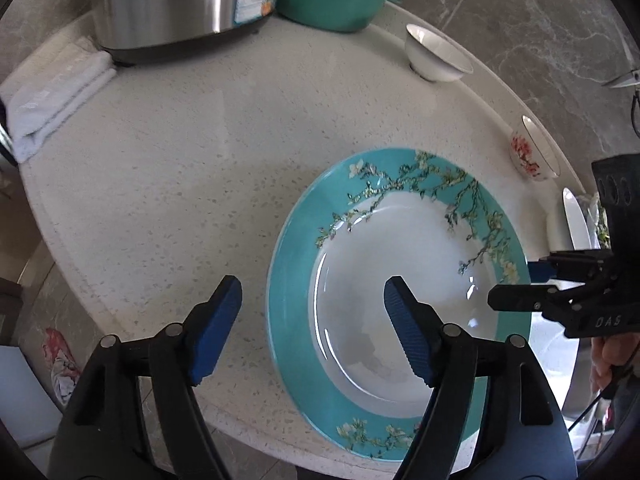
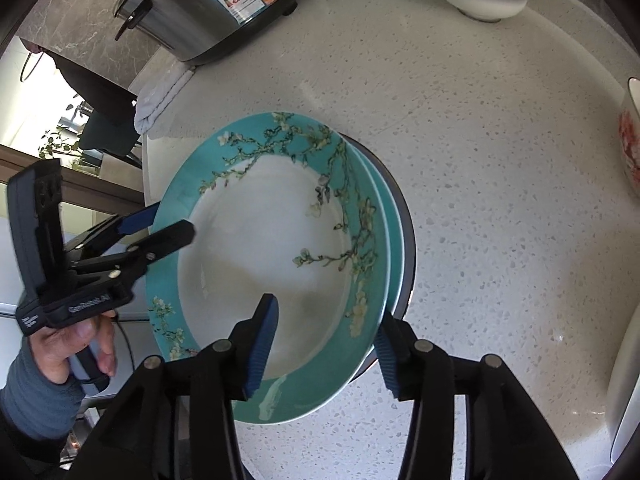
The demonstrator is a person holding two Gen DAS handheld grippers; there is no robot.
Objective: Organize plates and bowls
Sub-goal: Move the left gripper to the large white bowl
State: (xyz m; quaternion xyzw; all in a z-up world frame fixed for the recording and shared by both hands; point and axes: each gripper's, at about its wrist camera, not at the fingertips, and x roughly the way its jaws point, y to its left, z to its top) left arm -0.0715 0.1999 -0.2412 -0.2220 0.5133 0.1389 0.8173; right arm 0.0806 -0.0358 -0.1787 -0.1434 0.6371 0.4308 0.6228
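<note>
the left gripper (image 1: 312,304) is released, its blue pads straddling the near-left rim of the teal blossom plate (image 1: 400,248) without pressing it. the right gripper (image 2: 326,330) is also released, one pad over the plate's white well, the other just outside the rim. the plate tops a stack on the speckled counter (image 1: 180,184). ahead sit a white bowl (image 1: 436,54) and a red-flowered bowl (image 1: 530,150).
</note>
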